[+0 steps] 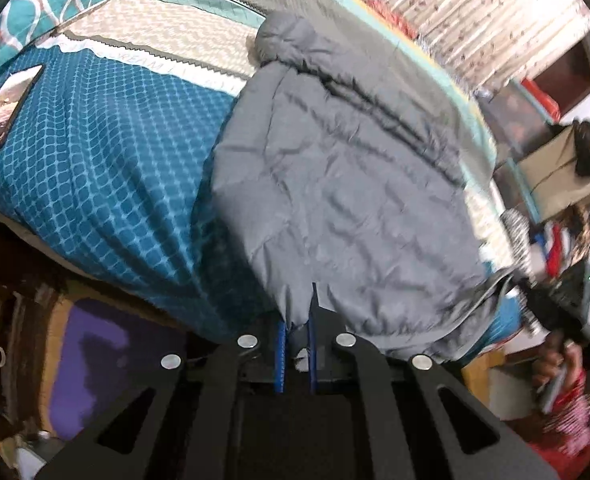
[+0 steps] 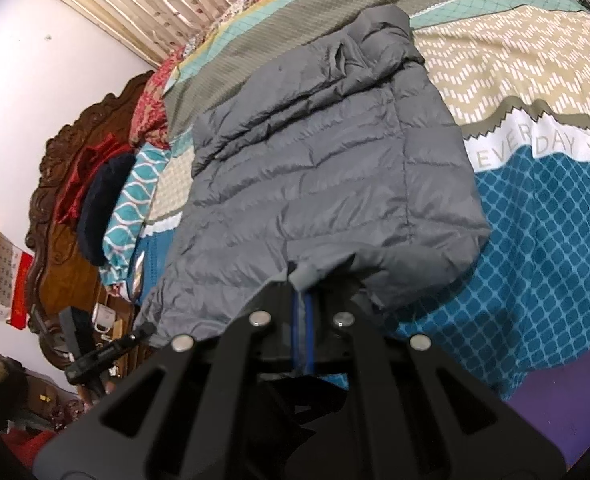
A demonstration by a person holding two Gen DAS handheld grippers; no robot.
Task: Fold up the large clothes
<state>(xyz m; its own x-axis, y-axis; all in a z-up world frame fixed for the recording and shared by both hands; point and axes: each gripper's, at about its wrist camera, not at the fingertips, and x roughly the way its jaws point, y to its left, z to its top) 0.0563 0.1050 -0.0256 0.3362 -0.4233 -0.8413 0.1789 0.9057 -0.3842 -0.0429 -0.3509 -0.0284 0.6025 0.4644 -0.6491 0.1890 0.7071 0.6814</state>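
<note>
Now your left gripper [image 1: 297,320] and right gripper [image 2: 301,280] each pinch the grey quilted puffer jacket's [image 1: 335,184] hem, ready to fold it.

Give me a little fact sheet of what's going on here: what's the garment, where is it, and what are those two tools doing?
garment: grey puffer jacket, quilted, hood end farthest from the tools
surface: bed with a patterned blue, beige and teal bedspread
left tool: shut on the jacket's near hem, fabric pinched between its blue pads
right tool: shut on the near hem at another spot
also on the bed: a phone near the edge, apart from the jacket
fold status: near edge gripped, not yet folded over
</note>
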